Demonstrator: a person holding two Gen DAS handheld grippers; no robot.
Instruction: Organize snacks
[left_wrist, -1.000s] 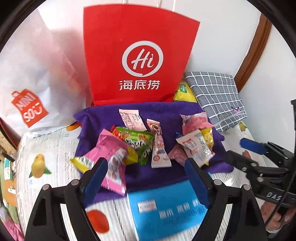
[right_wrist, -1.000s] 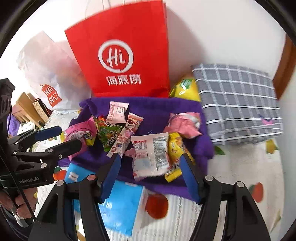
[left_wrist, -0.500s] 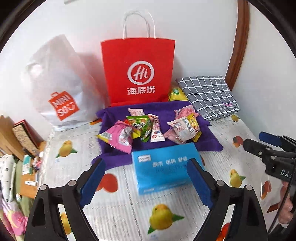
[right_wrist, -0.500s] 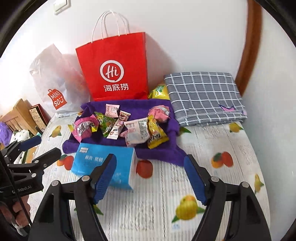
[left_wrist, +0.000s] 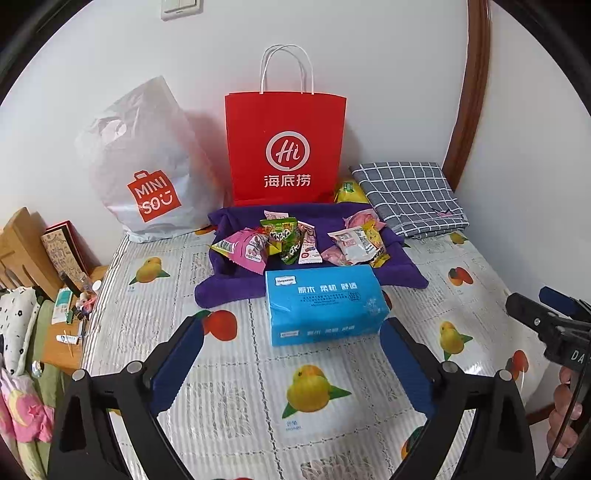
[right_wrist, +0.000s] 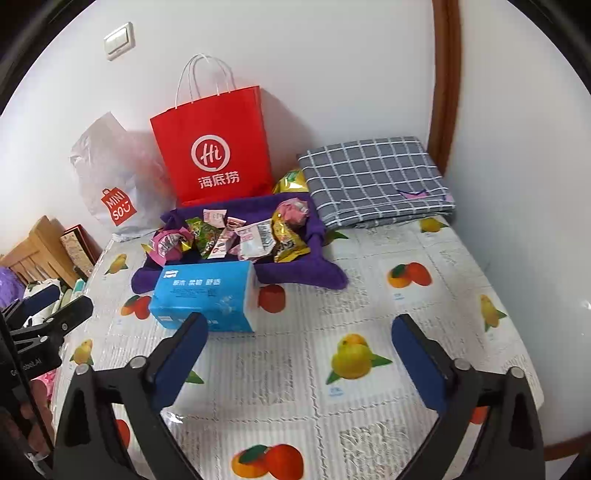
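Several snack packets (left_wrist: 295, 242) (right_wrist: 236, 234) lie in a heap on a purple towel (left_wrist: 236, 284) (right_wrist: 306, 273) near the far wall. A blue tissue box (left_wrist: 325, 302) (right_wrist: 205, 291) sits just in front of the towel. My left gripper (left_wrist: 291, 332) hovers above the table short of the tissue box, its jaws opening wide with nothing between them. My right gripper (right_wrist: 301, 326) hangs over bare tablecloth to the right of the box, jaws opening wide and empty. Each gripper shows at the edge of the other's view.
A red paper bag (left_wrist: 286, 147) (right_wrist: 214, 155) and a white plastic bag (left_wrist: 144, 162) (right_wrist: 110, 177) stand against the wall. A folded grey checked cloth (left_wrist: 410, 195) (right_wrist: 373, 177) lies at the far right. The fruit-print tablecloth (left_wrist: 229, 398) (right_wrist: 288, 387) covers the table; clutter sits beyond its left edge.
Both grippers pulled back and up from the snack pile, so the whole table now shows. The right gripper's jaws spread much wider; the left's widened a little.
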